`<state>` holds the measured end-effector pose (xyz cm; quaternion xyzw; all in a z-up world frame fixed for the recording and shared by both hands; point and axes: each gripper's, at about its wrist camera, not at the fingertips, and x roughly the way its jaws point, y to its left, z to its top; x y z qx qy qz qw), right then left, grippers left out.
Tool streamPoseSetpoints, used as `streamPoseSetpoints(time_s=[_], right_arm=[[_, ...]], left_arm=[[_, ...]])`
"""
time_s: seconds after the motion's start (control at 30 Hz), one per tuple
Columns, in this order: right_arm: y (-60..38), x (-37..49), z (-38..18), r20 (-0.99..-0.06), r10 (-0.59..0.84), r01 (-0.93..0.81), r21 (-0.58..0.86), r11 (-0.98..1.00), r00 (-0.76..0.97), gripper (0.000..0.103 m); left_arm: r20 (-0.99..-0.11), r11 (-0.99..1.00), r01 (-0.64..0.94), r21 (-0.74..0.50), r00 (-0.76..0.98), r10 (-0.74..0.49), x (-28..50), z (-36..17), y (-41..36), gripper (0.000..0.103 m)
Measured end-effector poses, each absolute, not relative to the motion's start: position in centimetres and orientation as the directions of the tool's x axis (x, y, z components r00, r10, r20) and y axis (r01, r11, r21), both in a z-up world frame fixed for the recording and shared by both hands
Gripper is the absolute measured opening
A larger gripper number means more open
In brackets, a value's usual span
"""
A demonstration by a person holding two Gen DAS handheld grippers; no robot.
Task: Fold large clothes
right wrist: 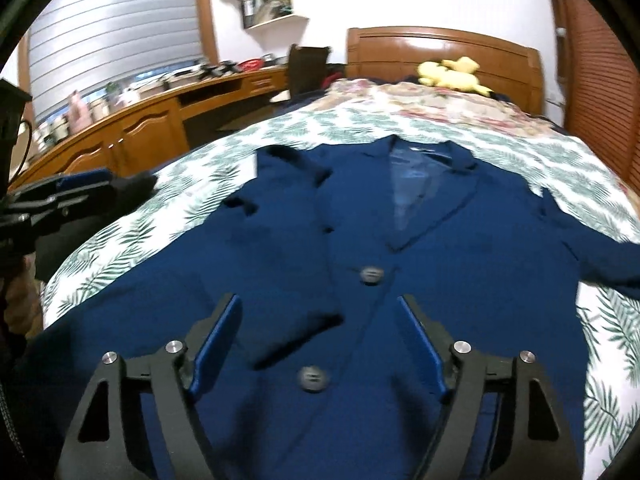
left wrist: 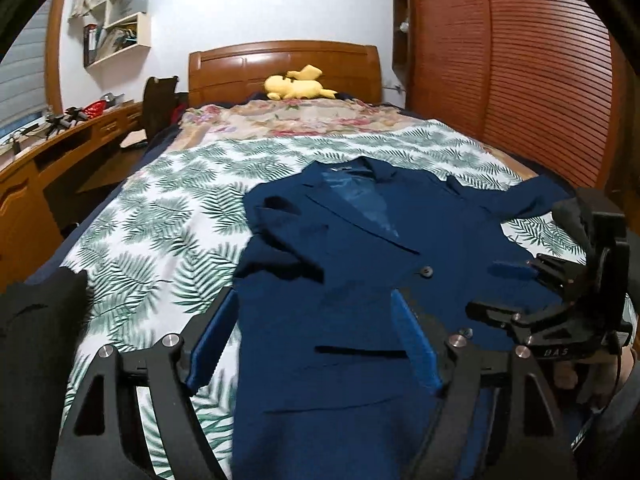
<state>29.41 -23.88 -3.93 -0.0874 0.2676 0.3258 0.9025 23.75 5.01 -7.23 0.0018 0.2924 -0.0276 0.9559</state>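
Note:
A navy blue suit jacket [left wrist: 360,264] lies face up on the bed, collar toward the headboard, its left sleeve folded in over the chest. It fills the right wrist view [right wrist: 400,248], with two grey buttons [right wrist: 372,274] down the front. My left gripper [left wrist: 316,304] is open and empty, hovering over the jacket's left side. My right gripper [right wrist: 320,312] is open and empty above the jacket's front between the buttons. In the left wrist view the right gripper [left wrist: 516,292] shows at the right edge, open.
The bed has a palm-leaf sheet [left wrist: 168,216], a floral cover and a yellow plush toy [left wrist: 298,86] by the wooden headboard [left wrist: 280,64]. A wooden desk [right wrist: 140,128] runs along the left; a slatted wardrobe [left wrist: 520,60] stands on the right. A dark garment [left wrist: 36,340] lies at lower left.

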Motion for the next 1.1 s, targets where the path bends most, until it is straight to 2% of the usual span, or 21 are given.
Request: streamPoseSetpoints(time_s=[0.2,0.63,0.7,0.8,0.87,0.9,0.97,1.1], right_arm=[[-21.5,29.8,-5.0,-0.579,0.571,-0.695,0.012,0.719,0.582,0.078],[-19.3,32.5,-7.1,-0.682,0.496,-0.699,-0.033,0.714,0.538,0.073],[-19.2,32.2,-7.0,-0.691,0.474,-0.689,-0.048,0.723,0.546,0.067],[-18.9,32.3,-7.0,-0.701,0.445,-0.673,-0.067,0.736,0.557,0.050],[-18.6,32.2,-6.9,-0.701,0.425,-0.660,-0.086,0.746,0.572,0.034],[-18.6,31.8,-6.8,-0.701,0.416,-0.655,-0.096,0.750,0.579,0.030],[-17.6,31.5,-6.7,-0.698,0.405,-0.652,-0.116,0.749,0.590,0.011],[-18.3,30.4,-4.6,-0.650,0.436,-0.636,-0.095,0.766,0.622,0.007]], left_arm=[[-0.551,1.000,0.022,-0.008,0.834,-0.023,21.3,-7.8,7.1,0.079],[-0.569,1.000,0.000,-0.025,0.822,-0.014,18.5,-8.8,10.1,0.079],[-0.565,0.999,0.006,-0.037,0.825,-0.026,18.2,-8.6,10.3,0.079],[-0.556,0.999,0.010,-0.048,0.831,-0.035,17.7,-8.3,10.6,0.079],[-0.549,0.998,0.017,-0.057,0.835,-0.045,17.4,-8.1,10.8,0.079],[-0.547,0.998,0.019,-0.056,0.836,-0.047,17.2,-8.1,10.8,0.079],[-0.543,0.999,0.022,-0.042,0.839,-0.041,16.9,-8.1,10.7,0.079],[-0.546,0.998,0.035,-0.043,0.836,-0.052,16.7,-8.2,10.6,0.079]])
